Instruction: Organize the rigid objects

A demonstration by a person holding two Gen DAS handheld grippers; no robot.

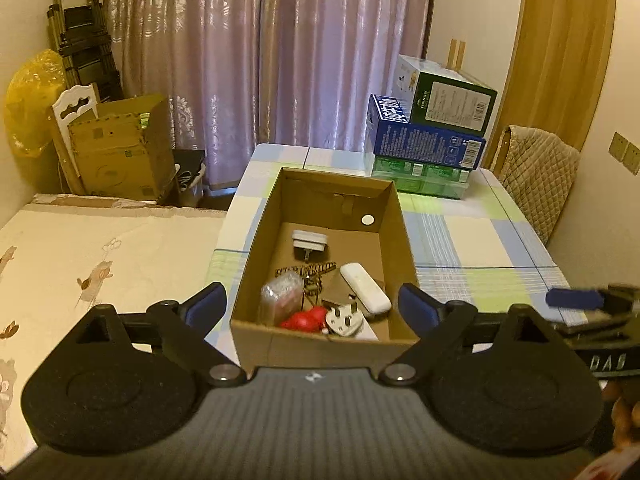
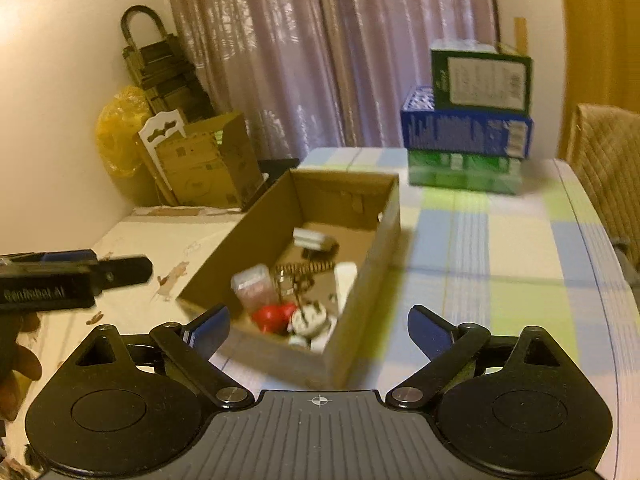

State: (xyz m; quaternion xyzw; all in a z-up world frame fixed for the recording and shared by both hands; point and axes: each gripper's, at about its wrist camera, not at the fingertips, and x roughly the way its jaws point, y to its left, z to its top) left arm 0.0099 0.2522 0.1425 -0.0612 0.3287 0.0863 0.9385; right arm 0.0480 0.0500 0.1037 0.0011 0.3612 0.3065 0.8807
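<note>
An open cardboard box (image 1: 256, 236) (image 2: 372, 240) stands on the checked tablecloth. Inside lie a white charger (image 1: 309, 241), a white oblong device (image 1: 365, 288), a clear plastic case (image 1: 280, 295), a striped metal piece (image 1: 306, 270), a red object (image 1: 304, 319) and a white three-pin plug (image 1: 343, 317). My left gripper (image 1: 313, 306) is open and empty, just before the box's near end. My right gripper (image 2: 319, 330) is open and empty, at the box's near right corner; this view is blurred. Each gripper shows at the edge of the other's view.
Stacked green and blue cartons (image 1: 434, 136) (image 2: 468, 128) stand at the table's far right. A quilted chair back (image 1: 536, 176) is beyond the right edge. A cream printed surface (image 1: 100, 264) lies left of the table, with a cardboard box (image 1: 120, 152) behind it.
</note>
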